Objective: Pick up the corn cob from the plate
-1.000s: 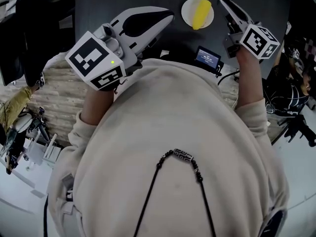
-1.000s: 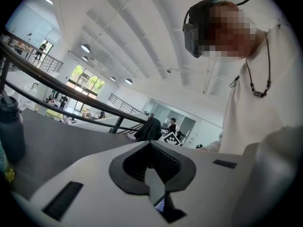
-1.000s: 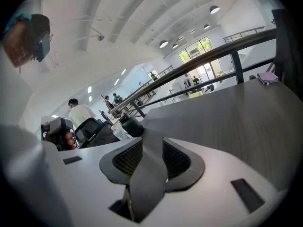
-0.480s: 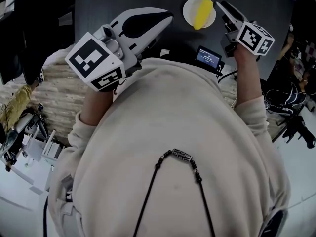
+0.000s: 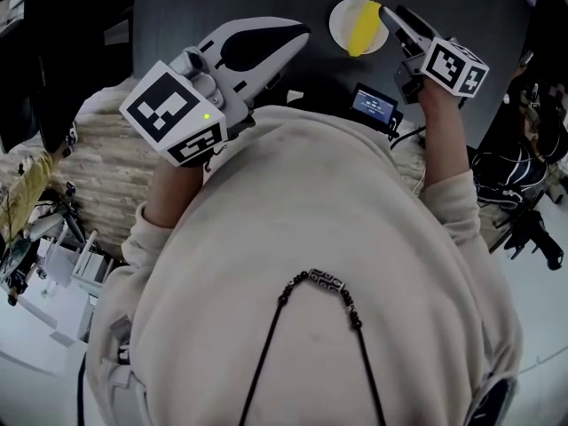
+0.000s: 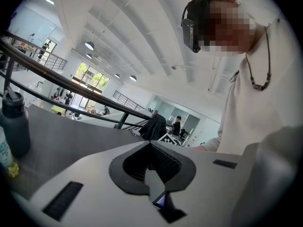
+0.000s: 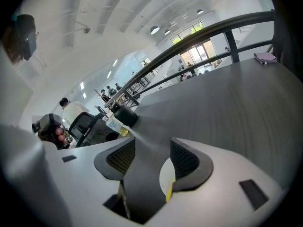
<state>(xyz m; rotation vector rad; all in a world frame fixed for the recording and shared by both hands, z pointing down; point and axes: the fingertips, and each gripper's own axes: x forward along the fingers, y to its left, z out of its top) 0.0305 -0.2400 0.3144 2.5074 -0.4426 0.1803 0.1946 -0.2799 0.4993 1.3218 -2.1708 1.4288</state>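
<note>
On the dark table a yellow corn cob [image 5: 362, 27] lies on a small white plate [image 5: 342, 20], at the top of the head view. My right gripper [image 5: 392, 12] hovers at the plate's right rim, pointing down at it. It is open; its jaws have just been opening, and nothing is between them. In the right gripper view [image 7: 152, 143], the plate [image 7: 165, 176] and a sliver of corn [image 7: 169, 192] show under the right-hand jaw. My left gripper [image 5: 304, 30] is held left of the plate, apart from it, and is shut and empty [image 6: 150, 144].
A small device with a lit screen [image 5: 373, 103] sits at the table's near edge, below the plate. A dark bottle [image 6: 14, 122] stands at the far left. A bottle and a dark cup [image 7: 124, 117] stand further along the table, with a pink item [image 7: 265, 56] near the railing.
My right gripper has shifted left towards the plate, and its tips now reach the plate's right rim. The left gripper, plate and corn have not moved.
</note>
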